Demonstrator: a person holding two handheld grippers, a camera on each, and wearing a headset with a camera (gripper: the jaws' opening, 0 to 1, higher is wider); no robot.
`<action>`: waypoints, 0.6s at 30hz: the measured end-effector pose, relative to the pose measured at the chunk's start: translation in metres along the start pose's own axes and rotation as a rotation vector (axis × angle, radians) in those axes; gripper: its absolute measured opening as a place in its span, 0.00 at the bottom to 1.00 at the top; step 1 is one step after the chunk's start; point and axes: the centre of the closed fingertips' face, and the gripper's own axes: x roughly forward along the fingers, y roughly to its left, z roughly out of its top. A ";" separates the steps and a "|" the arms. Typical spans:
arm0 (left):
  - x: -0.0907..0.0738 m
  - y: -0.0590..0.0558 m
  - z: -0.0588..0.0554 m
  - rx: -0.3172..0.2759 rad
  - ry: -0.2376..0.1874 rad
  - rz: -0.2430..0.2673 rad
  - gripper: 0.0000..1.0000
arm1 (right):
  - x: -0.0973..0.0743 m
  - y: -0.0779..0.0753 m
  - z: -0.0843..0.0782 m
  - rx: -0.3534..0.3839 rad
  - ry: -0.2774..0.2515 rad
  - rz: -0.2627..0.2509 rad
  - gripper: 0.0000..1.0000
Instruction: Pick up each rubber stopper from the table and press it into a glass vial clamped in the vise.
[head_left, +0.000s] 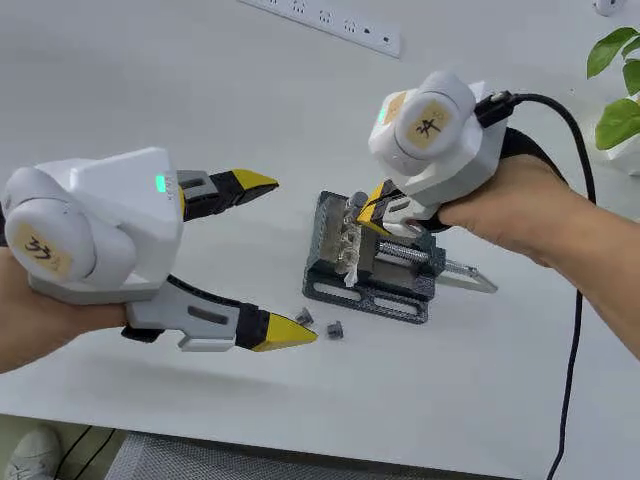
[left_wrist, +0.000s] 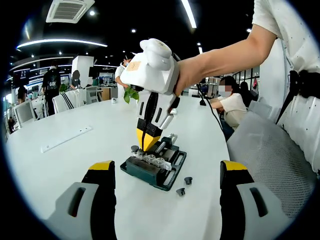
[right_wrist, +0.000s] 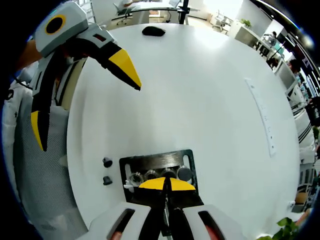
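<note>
Right gripper (head_left: 382, 208) poised over the vise (head_left: 380, 295); left gripper (head_left: 268, 258) held wide beside it.

The right hand's wrist is bent so its gripper points steeply down, yellow-tipped jaws pressed together just above the row of glass vials (right_wrist: 150, 175) clamped in the vise; the vial at one end of the row carries a dark stopper (right_wrist: 184, 173); the left gripper lies roughly level, held from the left, its jaws spread far apart and aimed toward the vise; two loose rubber stoppers (head_left: 335, 329) rest on the white table (head_left: 200, 80) just beside the vise base, close to the left gripper's lower jaw tip.
</note>
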 end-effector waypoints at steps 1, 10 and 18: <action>0.000 0.000 0.001 0.000 0.000 -0.001 0.85 | -0.001 0.000 0.000 0.004 -0.004 0.003 0.00; -0.003 -0.001 0.003 0.015 0.017 -0.001 0.86 | -0.005 -0.002 -0.002 0.056 -0.068 0.023 0.00; -0.007 0.001 0.003 0.025 0.035 0.010 0.86 | -0.009 -0.003 -0.010 0.088 -0.102 0.015 0.02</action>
